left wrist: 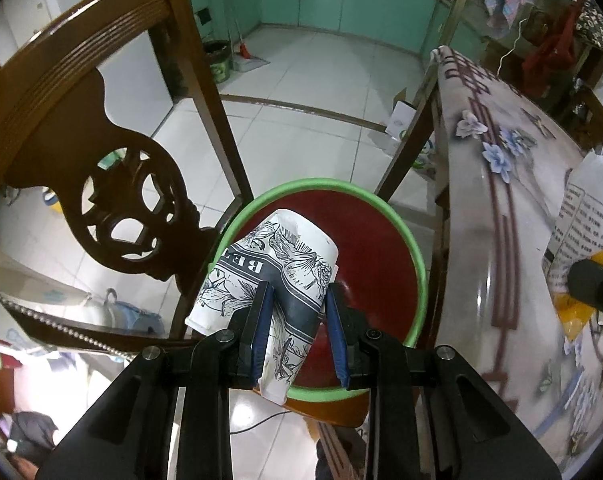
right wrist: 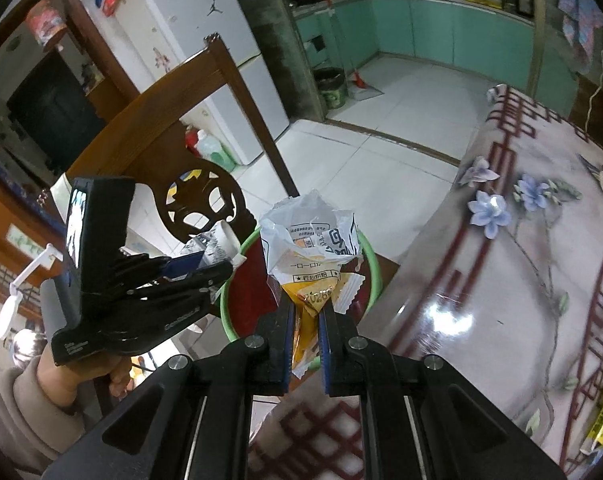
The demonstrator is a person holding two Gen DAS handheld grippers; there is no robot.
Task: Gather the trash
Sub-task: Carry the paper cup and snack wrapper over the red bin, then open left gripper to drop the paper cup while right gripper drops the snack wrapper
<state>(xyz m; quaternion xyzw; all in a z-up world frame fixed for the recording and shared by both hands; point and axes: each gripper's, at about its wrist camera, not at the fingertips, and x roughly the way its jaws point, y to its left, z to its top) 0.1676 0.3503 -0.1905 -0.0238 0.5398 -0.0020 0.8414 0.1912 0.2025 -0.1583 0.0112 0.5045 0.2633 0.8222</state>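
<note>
Left claw (left wrist: 297, 320) clenched on crushed paper cup (left wrist: 269, 272), held above green-rimmed basin (left wrist: 419, 264) on chair, likely for drop. Right claw (right wrist: 305, 320) pinches crumpled wrapper (right wrist: 313, 248) over same basin beside counter (right wrist: 521, 280).

Dim indoor light, tabletop (right wrist: 441, 312) glare, fisheye-warped blurry edges.

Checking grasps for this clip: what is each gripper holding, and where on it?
Left gripper pinches a crushed paper cup across its printed side wall. Right gripper is shut on a crumpled snack wrapper at its yellow lower end.
</note>
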